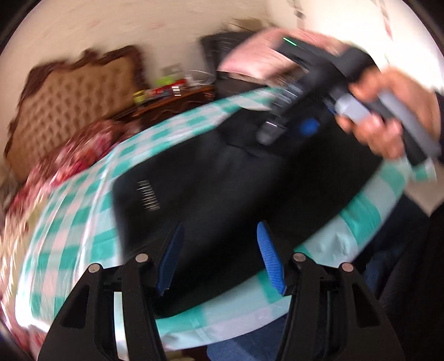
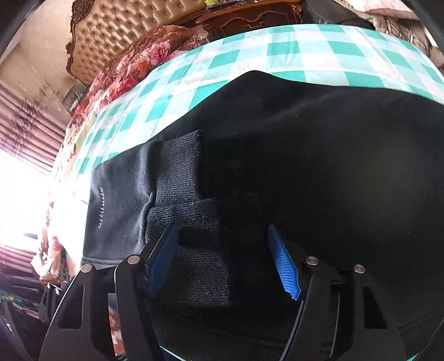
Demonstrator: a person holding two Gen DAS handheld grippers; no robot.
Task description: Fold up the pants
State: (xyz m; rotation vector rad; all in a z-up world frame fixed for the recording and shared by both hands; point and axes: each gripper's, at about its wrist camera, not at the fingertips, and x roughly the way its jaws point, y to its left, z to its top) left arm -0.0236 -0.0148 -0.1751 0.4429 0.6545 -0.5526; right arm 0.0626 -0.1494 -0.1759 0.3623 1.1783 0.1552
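On the green-and-white checked tablecloth (image 2: 319, 50) we've got the black pants (image 2: 319, 155) lying folded into a compact dark block, and they take up most of both wrist views. In the right wrist view two ribbed cuffs (image 2: 188, 211) are stacked stepwise on top of the fold, just beside a lighter panel with a small line of white lettering (image 2: 100, 207). The same lettering shows in the left wrist view near the left edge of the pants (image 1: 222, 188).

Our right gripper (image 2: 223, 259) hangs right over the cuffs with its blue pads (image 2: 284, 263) spread wide and nothing between them. From the left wrist view we can see that same right gripper (image 1: 273, 130) and the hand (image 1: 394, 111) wrapped around its handle, up over the far side of the pants, though that part is pretty smeared so we can't make out much detail there.

Our left gripper (image 1: 220, 257) sits over the near edge of the pants, fingers apart, blue pads (image 1: 273, 261) not pinching any cloth.

Further out, there's a floral bedspread (image 2: 133, 66) just beyond the cloth, a tufted tan headboard (image 2: 138, 22) behind it, and a dark wooden cabinet (image 2: 249, 16) next to that. Striped pink curtains (image 2: 30, 125) hang on the left with bright light coming through.
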